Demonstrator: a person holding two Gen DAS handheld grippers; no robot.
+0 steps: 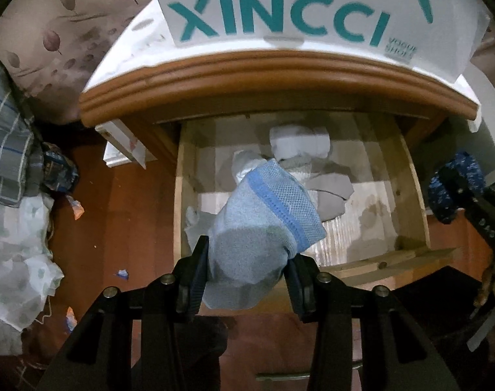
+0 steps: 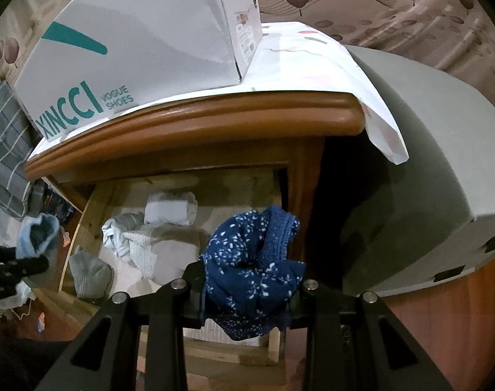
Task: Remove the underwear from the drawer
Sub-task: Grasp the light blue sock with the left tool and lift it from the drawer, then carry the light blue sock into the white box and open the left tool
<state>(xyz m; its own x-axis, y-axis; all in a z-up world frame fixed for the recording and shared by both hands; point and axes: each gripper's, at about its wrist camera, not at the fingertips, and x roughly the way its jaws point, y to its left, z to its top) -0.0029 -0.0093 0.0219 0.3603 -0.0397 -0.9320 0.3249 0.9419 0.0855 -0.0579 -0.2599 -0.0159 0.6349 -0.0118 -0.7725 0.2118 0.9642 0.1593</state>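
My left gripper is shut on a light blue underwear with a mesh band, held above the front of the open wooden drawer. My right gripper is shut on a dark blue speckled underwear, held above the drawer's right front corner. It also shows at the right edge of the left wrist view. The light blue piece also shows at the left of the right wrist view. White and grey folded garments lie inside the drawer.
A white XINCCI shoe box stands on the wooden nightstand top. A plaid cloth and pale fabric lie on the floor at left. A grey bulky object stands right of the nightstand.
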